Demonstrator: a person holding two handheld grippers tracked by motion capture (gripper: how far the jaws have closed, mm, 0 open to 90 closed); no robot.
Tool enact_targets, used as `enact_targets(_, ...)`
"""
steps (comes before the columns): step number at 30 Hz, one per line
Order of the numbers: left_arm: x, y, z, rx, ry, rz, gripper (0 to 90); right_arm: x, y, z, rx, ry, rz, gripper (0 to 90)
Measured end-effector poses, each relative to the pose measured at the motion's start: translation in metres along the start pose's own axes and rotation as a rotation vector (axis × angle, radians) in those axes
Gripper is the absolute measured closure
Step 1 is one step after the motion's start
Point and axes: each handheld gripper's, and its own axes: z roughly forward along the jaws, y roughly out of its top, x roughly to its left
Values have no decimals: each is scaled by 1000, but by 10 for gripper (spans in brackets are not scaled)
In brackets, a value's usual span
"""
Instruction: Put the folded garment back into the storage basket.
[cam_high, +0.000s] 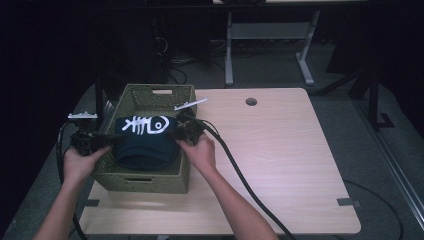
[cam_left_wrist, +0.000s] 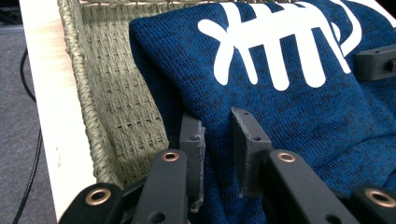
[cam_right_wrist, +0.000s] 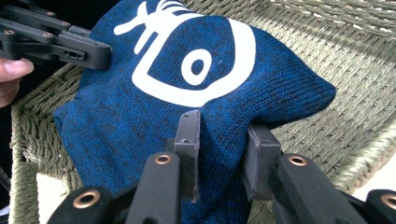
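A folded dark blue knitted garment (cam_high: 145, 140) with a white fish-skeleton print hangs over a woven olive basket (cam_high: 150, 182). My left gripper (cam_high: 112, 140) is shut on the garment's left edge (cam_left_wrist: 280, 107), a fold of knit pinched between its pads (cam_left_wrist: 194, 140). My right gripper (cam_high: 176, 134) is shut on the opposite edge (cam_right_wrist: 187, 98), cloth bunched between its fingers (cam_right_wrist: 189, 140). In the right gripper view the left gripper (cam_right_wrist: 88, 53) shows at the far side of the cloth. The garment's lower part sags into the basket (cam_left_wrist: 121, 107).
The basket (cam_right_wrist: 355, 84) stands at the left of a light wooden table (cam_high: 280, 150) with a round cable hole (cam_high: 251, 101). Black cables (cam_high: 235, 165) trail from the grippers across the table. Desk legs and cables stand on the floor beyond.
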Motion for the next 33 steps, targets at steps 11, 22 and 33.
enact_targets(11, 1, -1, 1, 13, 36, 2, 761, 4, -2, 5, 30, -22, -31, 667)
enact_targets(22, 5, -1, -3, -15, 88, -2, 663, 0, 2, -4, 24, -71, -35, 540)
enact_targets(33, -6, -2, -13, -103, 38, 24, 608, -12, 4, -23, -26, 19, 18, 490)
